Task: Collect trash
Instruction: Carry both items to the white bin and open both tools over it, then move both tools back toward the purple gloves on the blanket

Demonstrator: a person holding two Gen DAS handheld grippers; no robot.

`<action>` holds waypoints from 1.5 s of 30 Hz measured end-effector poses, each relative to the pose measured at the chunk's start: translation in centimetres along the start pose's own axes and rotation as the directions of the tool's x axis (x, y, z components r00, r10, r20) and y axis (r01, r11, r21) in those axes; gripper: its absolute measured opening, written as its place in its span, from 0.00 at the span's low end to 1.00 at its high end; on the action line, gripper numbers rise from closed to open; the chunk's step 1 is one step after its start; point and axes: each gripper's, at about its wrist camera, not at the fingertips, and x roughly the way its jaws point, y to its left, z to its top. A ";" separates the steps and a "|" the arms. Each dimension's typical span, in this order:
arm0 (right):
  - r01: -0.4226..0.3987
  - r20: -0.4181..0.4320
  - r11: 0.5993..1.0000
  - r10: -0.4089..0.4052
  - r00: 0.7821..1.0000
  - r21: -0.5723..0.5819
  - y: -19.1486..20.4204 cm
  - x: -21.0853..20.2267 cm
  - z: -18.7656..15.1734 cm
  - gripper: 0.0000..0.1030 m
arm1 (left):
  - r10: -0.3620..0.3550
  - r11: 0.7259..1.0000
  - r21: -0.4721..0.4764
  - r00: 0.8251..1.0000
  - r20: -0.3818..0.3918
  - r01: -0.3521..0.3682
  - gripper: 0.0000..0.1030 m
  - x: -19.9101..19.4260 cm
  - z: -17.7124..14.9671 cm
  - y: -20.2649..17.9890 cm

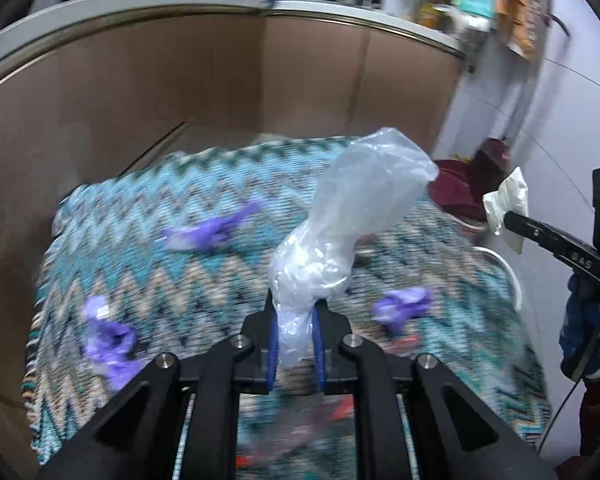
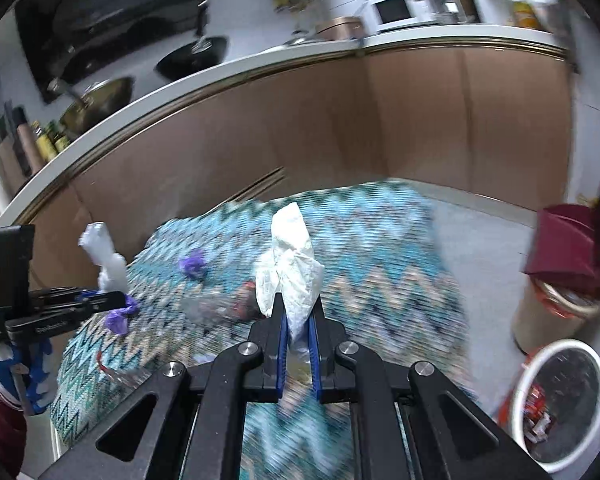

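Both tongs are closed on trash, the left tongs [image 1: 294, 320] on a clear plastic bag [image 1: 340, 236] and the right tongs [image 2: 298, 320] on white crumpled paper [image 2: 290, 268], lifted above the zigzag rug [image 1: 180, 280], while purple scraps [image 1: 108, 340] lie there uncollected and the white bin [image 2: 556, 404] waits at near right.

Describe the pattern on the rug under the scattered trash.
The rug has a zigzag chevron weave in teal, beige and dark blue, seen best in the right wrist view.

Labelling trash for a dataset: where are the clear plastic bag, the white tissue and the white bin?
clear plastic bag [image 1: 352, 216], left wrist view, mid-body.
white tissue [image 2: 294, 268], right wrist view, crumpled middle.
white bin [image 2: 518, 396], right wrist view, left rim.
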 end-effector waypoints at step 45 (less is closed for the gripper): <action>0.613 -0.060 0.701 -0.639 0.766 0.366 -23.9 -12.2 -7.1 0.42 | -0.449 0.858 0.123 0.846 -0.289 0.498 0.38 21.3 6.2 -39.7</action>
